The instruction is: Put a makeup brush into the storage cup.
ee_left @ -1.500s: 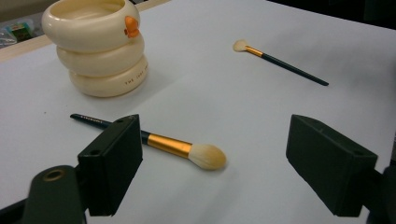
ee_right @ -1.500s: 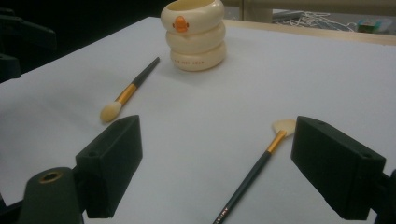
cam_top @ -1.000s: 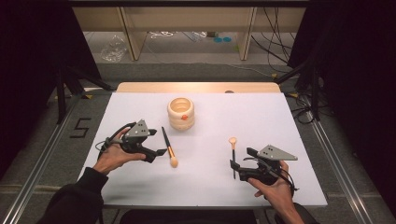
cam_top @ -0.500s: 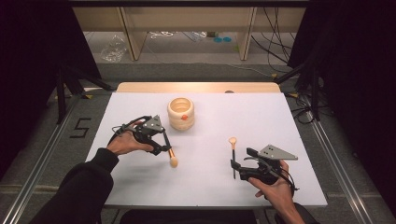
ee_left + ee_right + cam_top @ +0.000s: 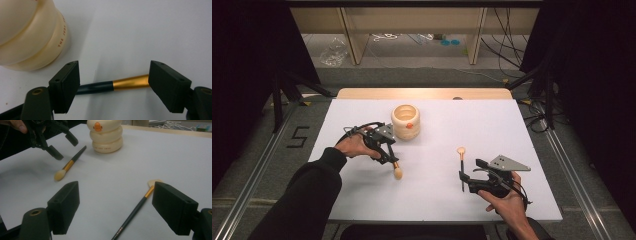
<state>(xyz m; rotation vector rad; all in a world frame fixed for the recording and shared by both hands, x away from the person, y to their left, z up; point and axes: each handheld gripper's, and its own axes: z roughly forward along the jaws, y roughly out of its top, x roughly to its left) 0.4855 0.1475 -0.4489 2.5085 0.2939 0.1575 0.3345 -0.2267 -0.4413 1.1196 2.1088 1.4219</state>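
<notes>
The right gripper is resting nearest the person, well right of the cup and closer to the table's near edge. Its jaws have just been closing a little but are standing wide, straddling the dark handle of the flat brush without pressing it; that brush is lying on the white table, its pale head pointing toward the far side.

Farther on, just left of and in front of the cup, the left gripper is hanging over the round brush. Its jaws have also just been closing, yet they are standing wide, one on each side of the black and gold handle, not touching it. The fluffy tip is pointing toward the person.

Farthest, the cream ringed cup is standing upright, an orange mark on its front.
</notes>
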